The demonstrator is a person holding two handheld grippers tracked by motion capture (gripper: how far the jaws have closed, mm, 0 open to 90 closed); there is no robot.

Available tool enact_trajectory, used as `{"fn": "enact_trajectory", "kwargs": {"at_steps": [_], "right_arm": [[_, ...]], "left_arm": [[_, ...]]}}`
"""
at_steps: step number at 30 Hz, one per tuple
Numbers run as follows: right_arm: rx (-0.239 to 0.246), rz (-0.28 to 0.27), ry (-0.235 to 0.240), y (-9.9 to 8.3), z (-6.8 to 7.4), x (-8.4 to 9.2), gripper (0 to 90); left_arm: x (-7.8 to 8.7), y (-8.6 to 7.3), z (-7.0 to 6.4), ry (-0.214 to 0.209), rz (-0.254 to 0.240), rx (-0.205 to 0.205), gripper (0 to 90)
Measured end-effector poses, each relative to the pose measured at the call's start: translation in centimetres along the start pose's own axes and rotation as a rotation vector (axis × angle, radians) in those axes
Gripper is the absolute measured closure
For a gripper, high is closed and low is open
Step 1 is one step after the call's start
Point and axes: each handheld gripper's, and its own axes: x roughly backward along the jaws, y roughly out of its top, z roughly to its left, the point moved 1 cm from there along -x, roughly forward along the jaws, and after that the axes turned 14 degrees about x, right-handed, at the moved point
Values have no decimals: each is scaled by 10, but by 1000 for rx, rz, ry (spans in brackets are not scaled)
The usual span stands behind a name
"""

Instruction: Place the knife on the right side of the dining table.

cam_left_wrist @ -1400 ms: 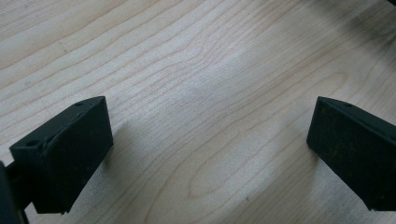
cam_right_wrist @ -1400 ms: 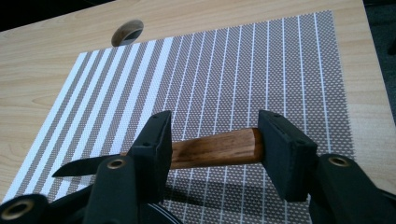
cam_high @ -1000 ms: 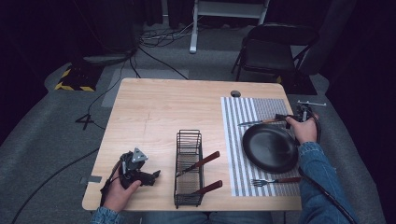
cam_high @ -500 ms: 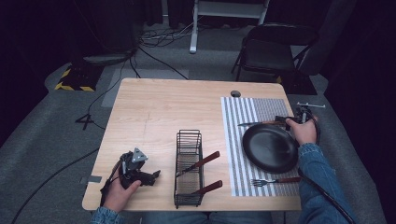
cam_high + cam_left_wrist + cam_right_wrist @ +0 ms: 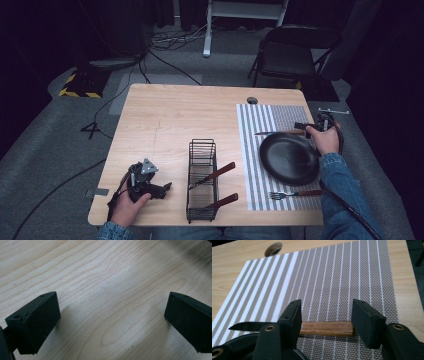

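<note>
Right gripper stood wide open, straddling the wooden-handled knife on the striped placemat, at the black plate's twelve o'clock. Handle ran crosswise, jaw to jaw. Left gripper, open, idled over bare table.

Both forearms wear blue denim sleeves, at lower left and lower right of the high view. The left gripper is black with a grey three-cornered plate on top. The right gripper is black, trailing a black cable. Its flat black fingers carry brass-coloured screws near their bases.
</note>
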Motion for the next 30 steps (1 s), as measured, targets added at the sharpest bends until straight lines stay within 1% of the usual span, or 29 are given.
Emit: {"fn": "enact_trajectory", "kwargs": {"at_steps": [1,4,7,9,10,11,13,15,18,20,21,23,24,25,26,27,28,29,30], "right_arm": [[8,-4,-1,2,2,1,427],[21,-11,0,6,6,5,428],[49,-36,12,16,14,13,430],[55,-41,15,19,16,15,431],[73,-49,14,24,20,20,433],[73,-49,14,24,20,20,433],[85,-56,13,31,26,27,437],[89,-61,14,32,28,29,437],[104,-77,18,40,37,38,439],[111,-81,20,41,40,41,439],[119,-90,26,45,46,46,439],[123,-92,27,46,49,48,439],[135,-100,31,47,53,52,441],[151,-106,38,50,61,57,443],[155,-110,41,51,65,59,444],[155,-110,41,51,65,59,444],[171,-119,56,52,73,64,448],[171,-119,56,52,73,64,448],[189,-124,73,54,84,70,449]], "left_arm": [[0,0,0,1,0,-5,5],[0,0,0,0,-1,-1,5],[0,0,0,0,-1,-1,5],[0,0,0,2,0,0,5],[0,0,0,0,0,0,5],[0,0,0,0,-1,-1,5],[0,0,0,0,0,-2,5],[0,0,0,0,0,-2,5],[0,0,0,0,0,-2,5],[0,0,0,0,0,-1,5],[0,0,0,0,0,0,5],[0,0,0,2,0,-1,5],[0,0,0,0,-1,0,5],[0,0,0,0,-1,-1,5],[0,0,0,2,0,-2,5],[0,0,0,2,0,-2,5],[0,0,0,2,0,-1,5],[0,0,0,2,0,-1,4],[0,0,0,5,1,-1,3]]}}
